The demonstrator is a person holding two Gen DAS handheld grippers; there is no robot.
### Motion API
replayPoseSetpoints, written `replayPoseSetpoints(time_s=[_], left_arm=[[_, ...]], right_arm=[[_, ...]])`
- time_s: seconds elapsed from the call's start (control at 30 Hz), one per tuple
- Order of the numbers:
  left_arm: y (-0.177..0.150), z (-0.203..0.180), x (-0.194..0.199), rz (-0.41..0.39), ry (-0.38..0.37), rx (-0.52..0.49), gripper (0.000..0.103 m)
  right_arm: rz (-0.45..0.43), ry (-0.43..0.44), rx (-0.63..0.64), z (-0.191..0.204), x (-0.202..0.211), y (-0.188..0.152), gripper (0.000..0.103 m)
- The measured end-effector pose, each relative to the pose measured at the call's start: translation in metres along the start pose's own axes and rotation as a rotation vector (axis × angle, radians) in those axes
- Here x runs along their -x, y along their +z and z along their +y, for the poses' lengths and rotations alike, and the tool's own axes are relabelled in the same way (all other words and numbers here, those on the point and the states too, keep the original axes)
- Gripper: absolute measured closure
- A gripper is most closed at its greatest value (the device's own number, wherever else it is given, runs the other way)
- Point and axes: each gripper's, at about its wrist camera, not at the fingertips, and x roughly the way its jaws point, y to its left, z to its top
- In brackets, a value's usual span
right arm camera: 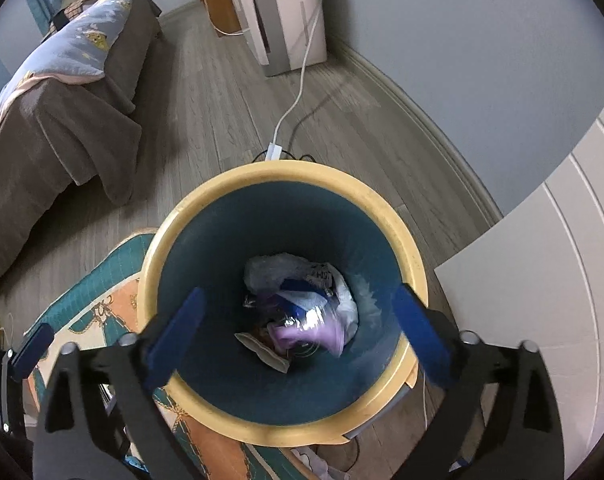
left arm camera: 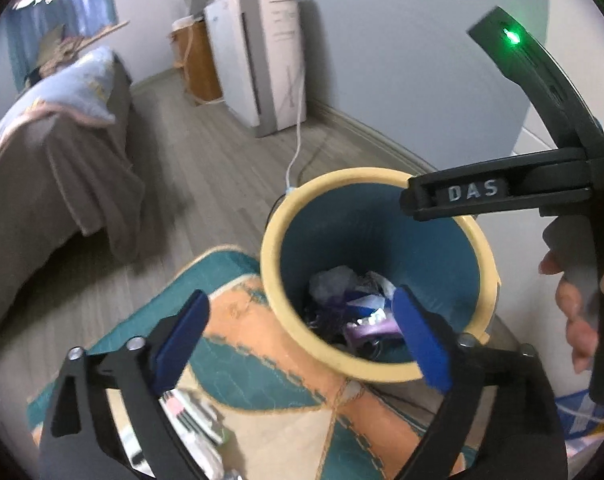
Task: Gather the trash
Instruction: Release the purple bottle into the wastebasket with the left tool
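A round bin with a yellow rim (right arm camera: 173,224) and a teal inside stands on the floor, partly on a patterned rug. Crumpled trash lies at its bottom: white plastic (right arm camera: 277,270) and a purple wrapper (right arm camera: 306,336). My right gripper (right arm camera: 297,292) hangs straight over the bin's mouth, open, nothing between its blue pads. My left gripper (left arm camera: 299,296) is open too, empty, over the bin's near-left rim (left arm camera: 269,248), with the same trash (left arm camera: 366,330) showing inside. The right tool's black body (left arm camera: 478,192) and the hand on it (left arm camera: 582,320) are at the right in the left wrist view.
A bed with a brown cover (right arm camera: 61,128) stands at the left. A white cable and adapter (right arm camera: 273,150) lie on the wood floor behind the bin, running to a white appliance (right arm camera: 285,12). A white panelled door (right arm camera: 542,280) is at the right. Blurred striped packets (left arm camera: 193,420) lie on the rug (left arm camera: 261,380).
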Motion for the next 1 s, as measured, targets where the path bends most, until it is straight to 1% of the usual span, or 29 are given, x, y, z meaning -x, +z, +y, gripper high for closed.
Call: replayPoseSetpoints(time_s=[0.1, 0.2, 0.33, 0.47, 0.5, 0.63, 0.73, 0.8, 0.83, 0.9, 0.93, 1.0], left_arm=[[-0.007, 0.009, 0.010, 0.001, 0.024, 0.021, 0.009], [-0.018, 0.022, 0.027, -0.011, 0.044, 0.029, 0.008], [-0.031, 0.048, 0.055, -0.020, 0.094, 0.052, 0.008], [-0.046, 0.079, 0.089, -0.031, 0.141, 0.111, 0.007], [-0.050, 0.084, 0.098, -0.034, 0.152, 0.120, 0.007], [-0.072, 0.110, 0.133, -0.036, 0.238, 0.144, 0.007], [-0.092, 0.126, 0.156, -0.046, 0.277, 0.180, 0.006], [-0.112, 0.138, 0.172, -0.065, 0.292, 0.240, 0.005], [-0.121, 0.143, 0.176, -0.067, 0.287, 0.271, 0.005], [-0.133, 0.153, 0.177, -0.041, 0.269, 0.335, 0.005], [-0.138, 0.157, 0.176, -0.024, 0.268, 0.353, 0.005], [-0.144, 0.159, 0.179, -0.027, 0.300, 0.336, 0.005]], right_arm=[[0.000, 0.015, 0.014, 0.007, 0.002, 0.001, 0.006], [-0.005, 0.009, 0.041, 0.015, 0.004, 0.000, 0.006], [-0.019, 0.005, 0.085, 0.029, 0.011, -0.001, 0.006], [-0.038, 0.000, 0.117, 0.043, 0.021, -0.006, 0.006], [-0.048, 0.007, 0.128, 0.048, 0.027, -0.010, 0.006], [-0.085, 0.046, 0.175, 0.072, 0.051, -0.024, 0.006], [-0.104, 0.045, 0.223, 0.094, 0.064, -0.036, 0.006], [-0.117, 0.025, 0.251, 0.109, 0.070, -0.046, 0.006], [-0.122, 0.020, 0.262, 0.116, 0.073, -0.051, 0.006], [-0.117, 0.026, 0.276, 0.130, 0.076, -0.065, 0.006], [-0.110, 0.032, 0.278, 0.135, 0.076, -0.071, 0.006], [-0.099, 0.046, 0.270, 0.143, 0.077, -0.082, 0.006]])
